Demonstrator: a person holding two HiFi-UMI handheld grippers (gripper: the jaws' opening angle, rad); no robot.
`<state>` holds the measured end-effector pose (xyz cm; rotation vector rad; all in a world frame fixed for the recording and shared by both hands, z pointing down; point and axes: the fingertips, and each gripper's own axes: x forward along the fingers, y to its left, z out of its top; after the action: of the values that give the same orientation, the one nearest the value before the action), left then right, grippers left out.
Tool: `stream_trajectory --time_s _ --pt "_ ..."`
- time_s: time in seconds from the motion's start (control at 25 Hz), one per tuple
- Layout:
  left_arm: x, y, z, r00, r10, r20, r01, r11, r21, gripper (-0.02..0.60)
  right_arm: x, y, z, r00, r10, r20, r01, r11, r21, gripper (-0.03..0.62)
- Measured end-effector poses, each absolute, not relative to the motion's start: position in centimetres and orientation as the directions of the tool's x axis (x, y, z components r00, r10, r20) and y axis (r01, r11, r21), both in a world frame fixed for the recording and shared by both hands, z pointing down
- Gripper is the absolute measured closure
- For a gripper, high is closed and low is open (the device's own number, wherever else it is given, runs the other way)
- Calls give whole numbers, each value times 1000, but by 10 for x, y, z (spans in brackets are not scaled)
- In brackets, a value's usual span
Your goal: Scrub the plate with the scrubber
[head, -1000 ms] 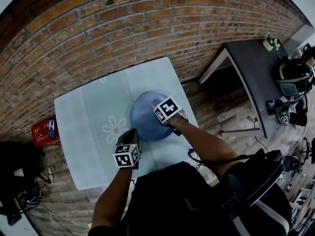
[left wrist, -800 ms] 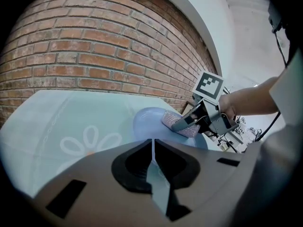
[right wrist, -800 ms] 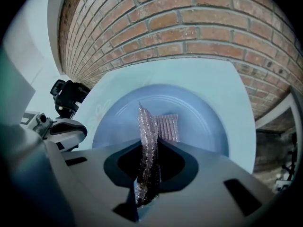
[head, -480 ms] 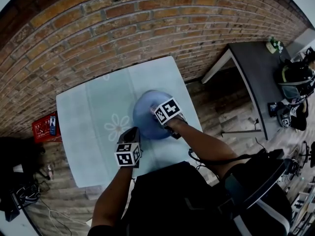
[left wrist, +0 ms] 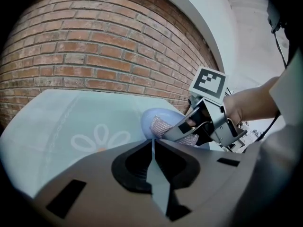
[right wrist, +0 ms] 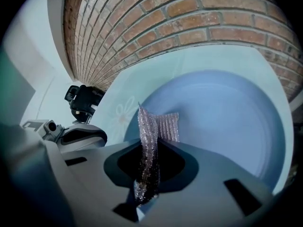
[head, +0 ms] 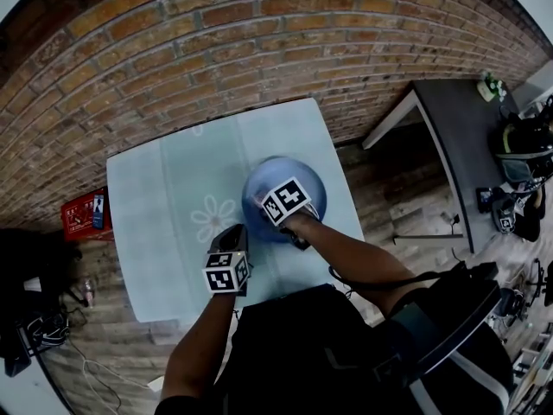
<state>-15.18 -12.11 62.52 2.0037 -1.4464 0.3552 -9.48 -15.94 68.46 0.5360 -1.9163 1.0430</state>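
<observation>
Fingers (right wrist: 176,161) of the right gripper (right wrist: 148,148) clamp the scrubber (right wrist: 147,124) on the plate (right wrist: 222,122), left gripper (left wrist: 152,144) pressed together, empty

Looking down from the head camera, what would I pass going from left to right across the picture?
Red crate → flower print → blue plate → dark table

The plate (head: 298,174) sits on the table (head: 164,232), right of frame centre, with the scrubber (right wrist: 165,126) on it in the right gripper (right wrist: 149,143) jaws. The brick wall (head: 259,50) runs across the top, and a crate (head: 82,215) is on the floor at far left.
</observation>
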Motion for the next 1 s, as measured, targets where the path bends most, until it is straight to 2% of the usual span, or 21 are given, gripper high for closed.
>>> stream_trajectory --time_s 0.56,0.8,1.0 --pt "-148 -122 619 352 -766 538 -920 -178 348 554 -118 -154 666 -634 52 771 -637 530 -560 525" --pt "-144 -124 623 351 -759 549 -925 -189 329 554 -78 -180 644 -614 -11 789 -631 608 -482 525" --pt "-133 -124 623 359 -756 547 -922 -199 331 554 -32 -217 636 -564 -111 819 -593 744 -307 525"
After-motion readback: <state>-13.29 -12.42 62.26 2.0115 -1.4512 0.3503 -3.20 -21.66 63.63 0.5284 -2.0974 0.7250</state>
